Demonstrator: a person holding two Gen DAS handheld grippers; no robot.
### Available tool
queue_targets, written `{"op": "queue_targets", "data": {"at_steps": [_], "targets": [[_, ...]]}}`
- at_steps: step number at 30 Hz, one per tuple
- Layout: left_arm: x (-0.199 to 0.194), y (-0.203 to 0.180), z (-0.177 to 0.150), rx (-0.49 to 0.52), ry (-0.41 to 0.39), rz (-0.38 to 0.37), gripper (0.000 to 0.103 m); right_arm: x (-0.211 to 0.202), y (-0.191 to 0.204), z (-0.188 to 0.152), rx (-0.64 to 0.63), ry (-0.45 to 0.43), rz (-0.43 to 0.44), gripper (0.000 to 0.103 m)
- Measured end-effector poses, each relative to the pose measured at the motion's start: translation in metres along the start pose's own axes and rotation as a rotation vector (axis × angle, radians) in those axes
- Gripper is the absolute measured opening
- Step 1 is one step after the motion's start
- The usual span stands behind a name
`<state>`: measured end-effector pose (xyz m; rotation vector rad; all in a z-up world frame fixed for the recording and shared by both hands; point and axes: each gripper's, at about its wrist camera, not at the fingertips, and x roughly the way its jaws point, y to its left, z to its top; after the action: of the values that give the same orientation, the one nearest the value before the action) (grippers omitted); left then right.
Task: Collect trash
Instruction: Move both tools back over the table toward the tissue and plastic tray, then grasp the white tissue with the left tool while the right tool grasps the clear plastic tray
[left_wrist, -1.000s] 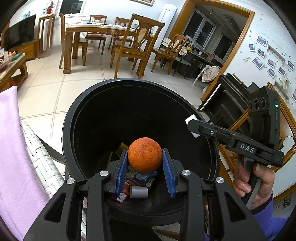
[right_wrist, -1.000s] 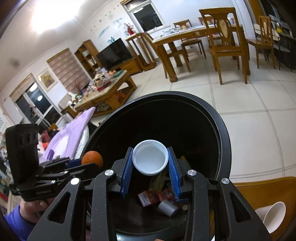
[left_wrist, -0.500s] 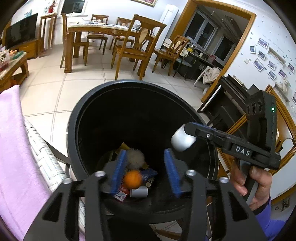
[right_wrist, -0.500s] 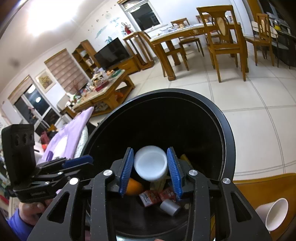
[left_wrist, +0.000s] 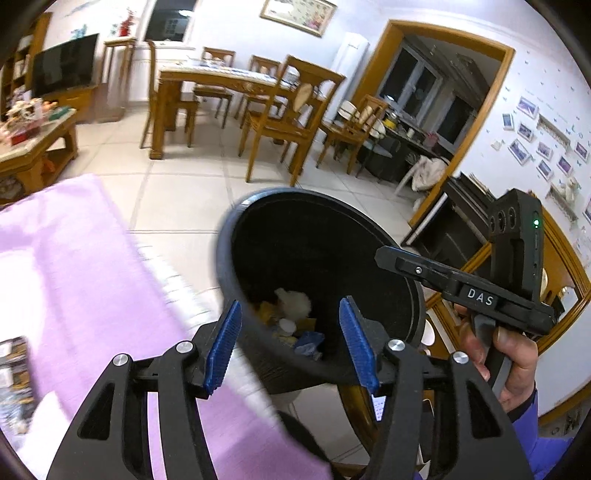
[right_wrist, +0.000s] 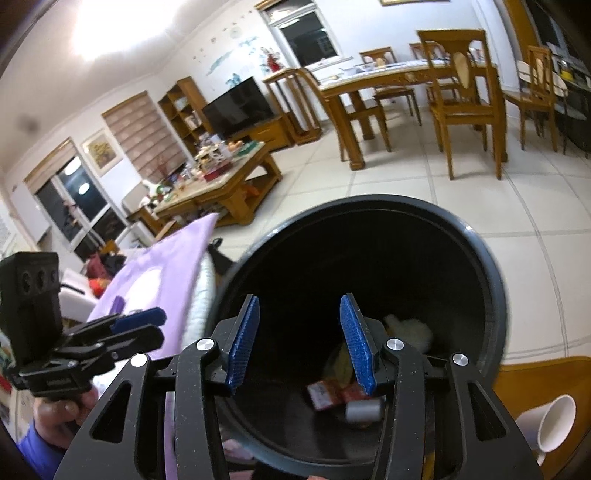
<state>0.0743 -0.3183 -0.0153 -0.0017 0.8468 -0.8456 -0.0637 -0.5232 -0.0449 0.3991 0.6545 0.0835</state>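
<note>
A black round trash bin (left_wrist: 236, 236) (right_wrist: 495, 280) stands on the tiled floor and holds mixed trash: a white fluffy wad (left_wrist: 295, 301) (right_wrist: 410, 330), red wrappers (right_wrist: 328, 393), a grey cylinder (right_wrist: 362, 411) and blue scraps (left_wrist: 308, 339). My left gripper (left_wrist: 290, 347) is open and empty over the bin's near left rim. My right gripper (right_wrist: 299, 343) is open and empty above the bin's mouth. Each gripper also shows in the other's view, the left gripper (right_wrist: 136, 328) at the left and the right gripper (left_wrist: 384, 254) at the right.
A purple cloth (left_wrist: 74, 266) (right_wrist: 159, 280) covers a seat left of the bin. A white paper cup (right_wrist: 554, 424) lies on a wooden surface at the right. A dining table with chairs (left_wrist: 229, 92) and a cluttered coffee table (right_wrist: 221, 173) stand farther off.
The left gripper let the orange fall into the bin and the right gripper let the white cup go; both jaws have opened. The left gripper has drawn back and swung left.
</note>
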Motion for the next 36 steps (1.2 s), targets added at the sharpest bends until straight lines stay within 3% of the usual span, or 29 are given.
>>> {"op": "queue_targets", "data": {"at_steps": [10, 13, 14, 15, 17, 22, 28, 29, 30, 31, 33, 36], "targets": [[-0.109, 0.090, -0.037, -0.153, -0.132, 0.133, 0.056, 0.032, 0.115, 0.002, -0.136, 0.052, 0.090, 0.046], [-0.149, 0.119, -0.055, -0.207, -0.187, 0.201, 0.056, 0.047, 0.152, -0.002, -0.176, 0.083, 0.126, 0.055], [-0.161, 0.130, -0.062, -0.225, -0.202, 0.230, 0.059, 0.053, 0.166, -0.004, -0.192, 0.095, 0.138, 0.055], [-0.170, 0.138, -0.065, -0.238, -0.211, 0.249, 0.068, 0.059, 0.179, -0.006, -0.207, 0.106, 0.149, 0.055], [-0.189, 0.159, -0.078, -0.274, -0.232, 0.311, 0.071, 0.072, 0.210, -0.012, -0.242, 0.130, 0.175, 0.055], [-0.199, 0.205, -0.100, -0.353, -0.168, 0.353, 0.071, 0.102, 0.273, -0.025, -0.320, 0.188, 0.234, 0.055], [-0.184, 0.231, -0.115, -0.360, -0.105, 0.286, 0.069, 0.145, 0.319, -0.036, -0.377, 0.257, 0.231, 0.055], [-0.184, 0.233, -0.117, -0.362, -0.104, 0.273, 0.069, 0.152, 0.324, -0.038, -0.388, 0.269, 0.223, 0.053], [-0.182, 0.236, -0.117, -0.366, -0.103, 0.255, 0.069, 0.157, 0.328, -0.040, -0.398, 0.278, 0.212, 0.041], [-0.181, 0.236, -0.116, -0.365, -0.103, 0.245, 0.067, 0.162, 0.332, -0.041, -0.406, 0.286, 0.202, 0.037], [-0.177, 0.235, -0.115, -0.350, -0.093, 0.231, 0.047, 0.169, 0.334, -0.044, -0.423, 0.298, 0.186, 0.025], [-0.171, 0.236, -0.116, -0.346, -0.073, 0.244, 0.028, 0.175, 0.335, -0.049, -0.433, 0.301, 0.166, 0.008]]}}
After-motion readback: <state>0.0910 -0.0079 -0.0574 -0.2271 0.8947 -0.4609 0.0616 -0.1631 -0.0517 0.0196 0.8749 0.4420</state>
